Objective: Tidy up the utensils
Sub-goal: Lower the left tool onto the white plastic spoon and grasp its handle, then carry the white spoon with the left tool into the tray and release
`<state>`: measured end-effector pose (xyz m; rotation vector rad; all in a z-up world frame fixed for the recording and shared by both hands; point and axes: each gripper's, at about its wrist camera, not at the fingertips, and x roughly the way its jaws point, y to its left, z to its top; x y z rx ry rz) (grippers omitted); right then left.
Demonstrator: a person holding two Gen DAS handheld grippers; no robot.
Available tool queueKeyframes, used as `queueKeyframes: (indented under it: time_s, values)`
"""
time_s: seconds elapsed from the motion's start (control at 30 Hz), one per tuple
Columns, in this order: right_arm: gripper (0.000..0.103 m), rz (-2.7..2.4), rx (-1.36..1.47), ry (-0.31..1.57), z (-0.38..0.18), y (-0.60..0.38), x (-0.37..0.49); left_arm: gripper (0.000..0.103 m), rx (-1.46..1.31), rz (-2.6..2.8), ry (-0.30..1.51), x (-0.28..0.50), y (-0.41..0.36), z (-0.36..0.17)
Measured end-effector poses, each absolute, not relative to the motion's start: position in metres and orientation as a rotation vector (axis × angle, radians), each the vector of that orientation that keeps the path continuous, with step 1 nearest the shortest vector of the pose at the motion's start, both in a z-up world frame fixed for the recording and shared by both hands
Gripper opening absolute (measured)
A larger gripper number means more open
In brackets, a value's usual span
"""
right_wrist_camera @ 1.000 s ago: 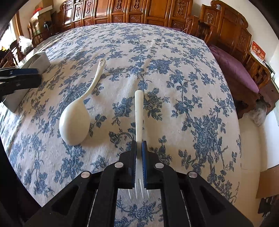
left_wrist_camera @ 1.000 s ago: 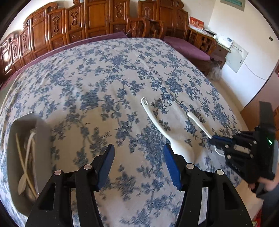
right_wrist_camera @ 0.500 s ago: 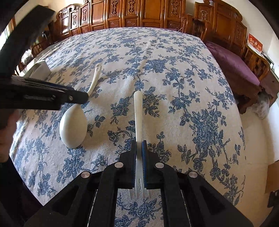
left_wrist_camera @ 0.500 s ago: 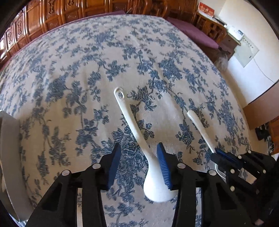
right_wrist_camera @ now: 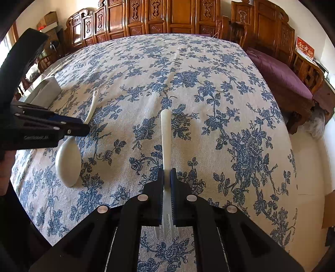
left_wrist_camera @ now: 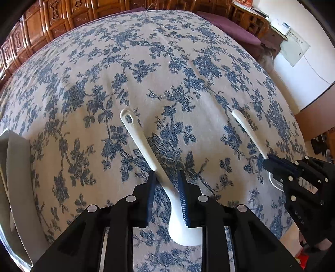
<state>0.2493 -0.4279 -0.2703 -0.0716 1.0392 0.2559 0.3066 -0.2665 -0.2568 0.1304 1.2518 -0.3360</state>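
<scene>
A white rice spoon [left_wrist_camera: 146,150] lies on the blue-flowered tablecloth; it also shows in the right wrist view [right_wrist_camera: 69,161]. My left gripper [left_wrist_camera: 166,177] straddles its neck with the jaws narrowed, a small gap still on each side; it appears in the right wrist view [right_wrist_camera: 83,127] over the spoon. My right gripper [right_wrist_camera: 166,173] is shut on a white fork [right_wrist_camera: 166,134], handle pointing away, tines toward the camera. The fork [left_wrist_camera: 249,131] and right gripper [left_wrist_camera: 268,163] show at the right of the left wrist view.
A white utensil tray [left_wrist_camera: 14,180] sits at the left table edge, also visible in the right wrist view [right_wrist_camera: 45,91]. Carved wooden chairs [right_wrist_camera: 167,16] ring the far side of the table. A purple-cushioned bench [right_wrist_camera: 280,75] stands to the right.
My left gripper has moved forward and down over the rice spoon and its jaws have narrowed around the neck. The right gripper has stayed shut on the fork, nearly still.
</scene>
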Motion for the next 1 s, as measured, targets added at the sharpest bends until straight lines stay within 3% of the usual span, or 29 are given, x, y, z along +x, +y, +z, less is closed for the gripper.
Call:
queueKeyframes:
  time_s: [0.13,0.37,1.0]
  values:
    - [0.008,0.257,-0.066,1.04,-0.271,-0.428,0.249,0.02,0.189,-0.337,1.219,0.299,-0.275,-0.26]
    - [0.008,0.261,-0.051,1.038,-0.271,-0.43,0.249,0.006,0.231,-0.372,1.178,0.294,-0.279,-0.26]
    - [0.007,0.264,-0.102,1.025,-0.261,-0.411,0.245,0.003,0.247,-0.412,1.064,0.281,-0.236,-0.216]
